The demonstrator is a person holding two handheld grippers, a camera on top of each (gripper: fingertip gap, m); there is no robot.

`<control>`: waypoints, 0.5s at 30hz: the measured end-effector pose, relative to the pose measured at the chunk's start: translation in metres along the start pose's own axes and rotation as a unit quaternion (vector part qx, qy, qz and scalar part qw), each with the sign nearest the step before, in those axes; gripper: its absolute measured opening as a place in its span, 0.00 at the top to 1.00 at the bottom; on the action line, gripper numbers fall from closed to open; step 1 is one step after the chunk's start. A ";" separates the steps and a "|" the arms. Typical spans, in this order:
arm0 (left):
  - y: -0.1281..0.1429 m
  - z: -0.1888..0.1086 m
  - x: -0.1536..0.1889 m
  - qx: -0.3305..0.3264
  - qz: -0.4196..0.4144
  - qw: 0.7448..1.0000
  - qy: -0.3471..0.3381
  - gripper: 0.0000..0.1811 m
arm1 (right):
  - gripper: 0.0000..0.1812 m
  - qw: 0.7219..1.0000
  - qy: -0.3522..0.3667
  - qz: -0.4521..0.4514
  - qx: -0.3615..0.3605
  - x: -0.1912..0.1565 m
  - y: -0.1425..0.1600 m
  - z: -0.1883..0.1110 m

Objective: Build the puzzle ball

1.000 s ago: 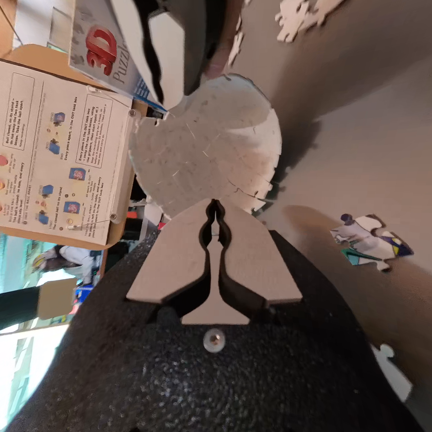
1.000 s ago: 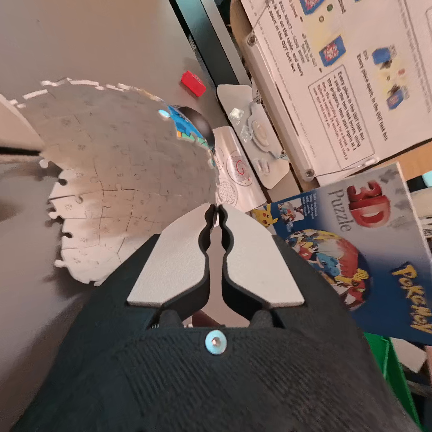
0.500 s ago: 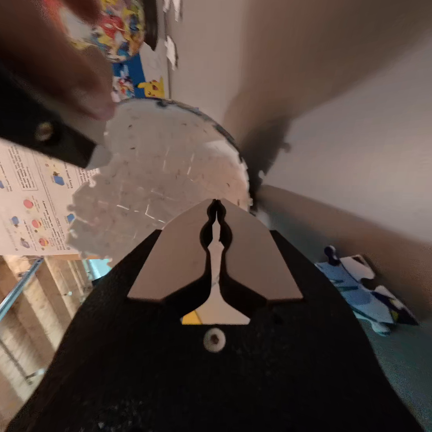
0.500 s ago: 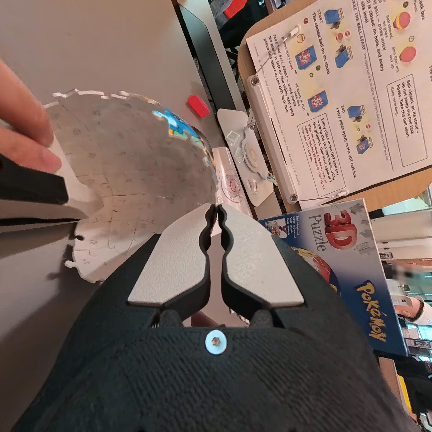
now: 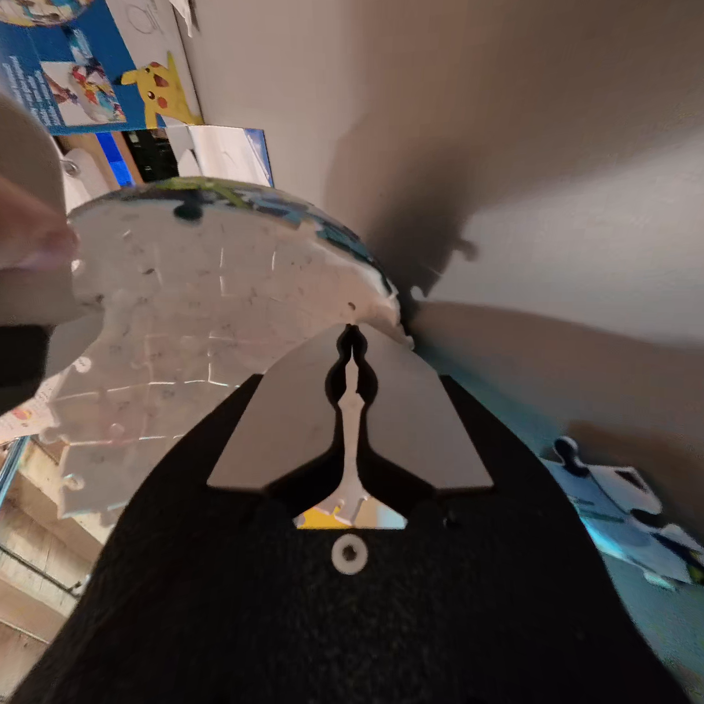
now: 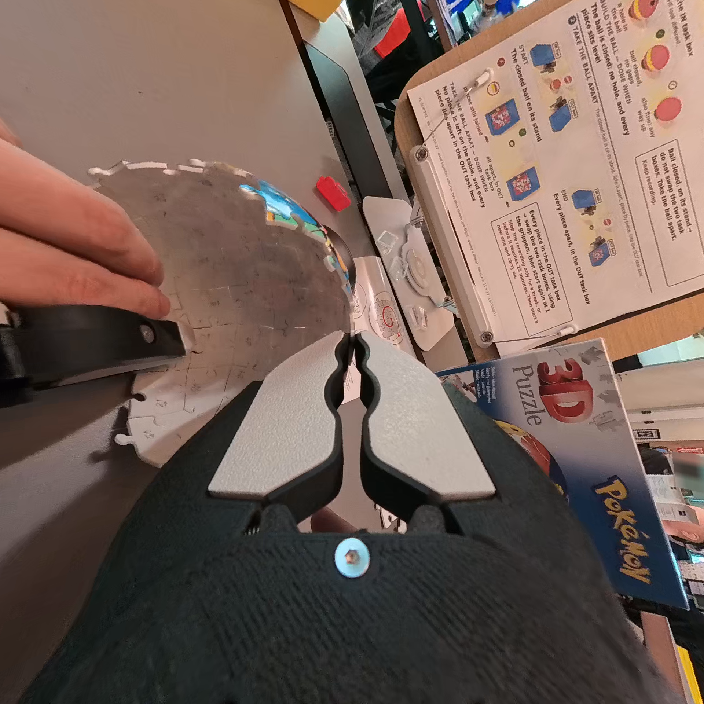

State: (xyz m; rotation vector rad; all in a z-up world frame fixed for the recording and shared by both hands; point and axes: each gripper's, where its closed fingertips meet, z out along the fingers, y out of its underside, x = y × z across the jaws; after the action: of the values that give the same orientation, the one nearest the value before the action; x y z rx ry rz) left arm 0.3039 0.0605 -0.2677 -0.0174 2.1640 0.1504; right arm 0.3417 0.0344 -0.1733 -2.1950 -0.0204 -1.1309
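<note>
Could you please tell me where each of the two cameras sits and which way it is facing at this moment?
Left wrist view: on the left gripper, shut on the puzzle shell, facing its white inside; fingers show at left.
Right wrist view: on the right gripper, shut on the shell's opposite rim, facing the puzzle box; the left gripper and a hand show.
Shared: shell, box.

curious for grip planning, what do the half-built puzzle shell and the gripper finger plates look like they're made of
Puzzle shell: probably thin rigid plastic, since it keeps its curve; the inside is matt pale grey, the outside printed in colour.
Right gripper finger plates: light grey, fine-grained and matt, on black backing; metal or plastic, I cannot tell.
</note>
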 end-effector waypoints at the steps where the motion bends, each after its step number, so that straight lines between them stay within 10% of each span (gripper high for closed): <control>1: 0.000 0.000 0.000 -0.002 0.001 1.000 0.004 1.00 | 0.99 1.000 -0.001 0.001 0.000 0.000 0.000 0.000; 15: 0.009 -0.011 -0.017 -0.008 0.031 0.997 -0.068 1.00 | 0.98 1.000 0.002 -0.007 -0.012 -0.001 0.003 0.003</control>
State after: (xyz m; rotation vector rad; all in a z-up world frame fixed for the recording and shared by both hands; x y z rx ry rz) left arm 0.3041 0.0675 -0.2463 0.0509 2.0288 0.1990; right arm 0.3442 0.0342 -0.1764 -2.2171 -0.0197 -1.1482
